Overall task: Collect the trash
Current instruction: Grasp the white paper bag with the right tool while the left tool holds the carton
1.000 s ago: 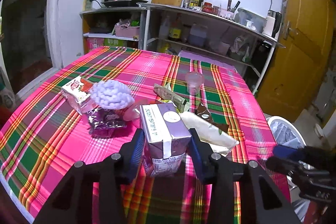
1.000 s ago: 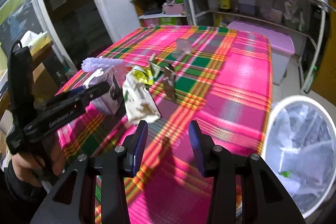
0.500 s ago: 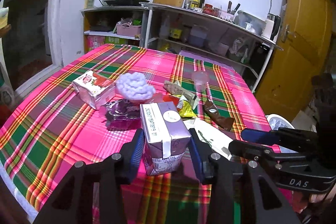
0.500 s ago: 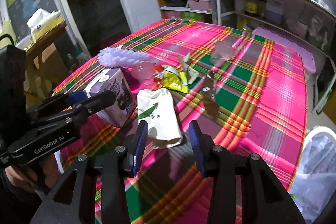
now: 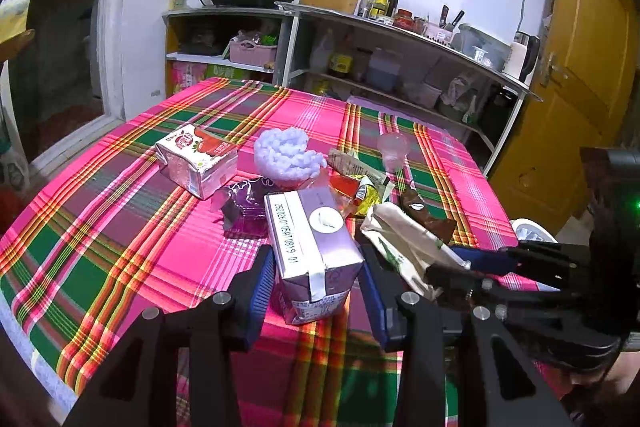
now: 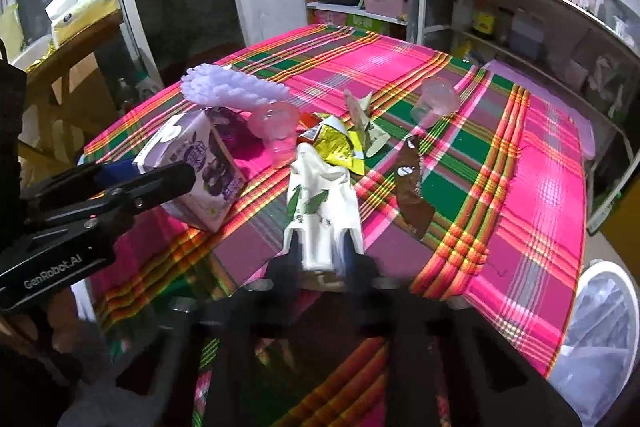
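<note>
Both grippers close on trash on the plaid table, the bin waiting at the table's right edge.

Left gripper (image 5: 316,279) has its blue pads against both sides of the purple carton (image 5: 314,247), which stands on the plaid tablecloth (image 5: 120,227); right gripper (image 6: 322,259), motion-blurred, has its jaws narrowed onto the near end of the white leaf-print wrapper (image 6: 322,203). Counted on the table: two cartons (the purple one and a strawberry carton (image 5: 196,159) lying on its side), two clear plastic cups (image 6: 436,99), one lavender foam net (image 5: 286,155), one brown wrapper (image 6: 412,187), one yellow foil wrapper (image 6: 340,147), one purple bag (image 5: 244,207). The white trash bin (image 6: 592,279), lined with clear plastic, stands beside the table; its contents cannot be made out.
</note>
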The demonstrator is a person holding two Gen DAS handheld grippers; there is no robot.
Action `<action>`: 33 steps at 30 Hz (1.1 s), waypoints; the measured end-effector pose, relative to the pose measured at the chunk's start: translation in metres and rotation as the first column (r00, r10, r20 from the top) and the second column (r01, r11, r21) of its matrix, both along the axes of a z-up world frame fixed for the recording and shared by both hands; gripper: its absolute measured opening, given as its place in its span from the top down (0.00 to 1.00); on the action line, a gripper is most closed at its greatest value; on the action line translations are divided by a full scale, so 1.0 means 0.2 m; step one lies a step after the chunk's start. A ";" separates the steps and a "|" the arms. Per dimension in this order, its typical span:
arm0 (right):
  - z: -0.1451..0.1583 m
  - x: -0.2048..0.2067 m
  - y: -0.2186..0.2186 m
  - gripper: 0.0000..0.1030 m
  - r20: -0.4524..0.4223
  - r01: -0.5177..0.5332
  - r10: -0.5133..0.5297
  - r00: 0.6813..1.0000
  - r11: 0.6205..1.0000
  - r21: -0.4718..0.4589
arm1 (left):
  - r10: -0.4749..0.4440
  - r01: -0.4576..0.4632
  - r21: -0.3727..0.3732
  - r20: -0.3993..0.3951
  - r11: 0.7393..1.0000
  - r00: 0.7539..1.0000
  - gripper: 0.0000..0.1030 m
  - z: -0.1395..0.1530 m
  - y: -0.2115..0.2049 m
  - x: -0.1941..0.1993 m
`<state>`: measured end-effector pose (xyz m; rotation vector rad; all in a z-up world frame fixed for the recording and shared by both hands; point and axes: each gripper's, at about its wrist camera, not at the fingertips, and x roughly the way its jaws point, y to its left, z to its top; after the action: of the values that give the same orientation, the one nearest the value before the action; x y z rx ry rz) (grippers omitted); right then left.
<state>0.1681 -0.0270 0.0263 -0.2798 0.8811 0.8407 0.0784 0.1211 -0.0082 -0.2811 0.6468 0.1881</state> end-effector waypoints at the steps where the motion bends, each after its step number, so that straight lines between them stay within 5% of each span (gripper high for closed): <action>1: 0.01 0.00 -0.01 0.86 0.003 0.000 0.000 1.000 1.000 0.007 | 0.000 0.000 0.000 0.000 1.000 1.000 0.59 0.00 0.00 0.00; 33: 0.19 -0.20 -0.60 0.91 0.018 0.224 -0.229 0.973 0.962 0.154 | -0.242 0.241 0.021 0.032 0.970 0.970 0.62 0.13 -0.45 -0.07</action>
<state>0.1274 -0.1475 0.0650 -0.0591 0.7943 0.6828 0.0638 0.0303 0.0176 -0.1862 0.6392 -0.0450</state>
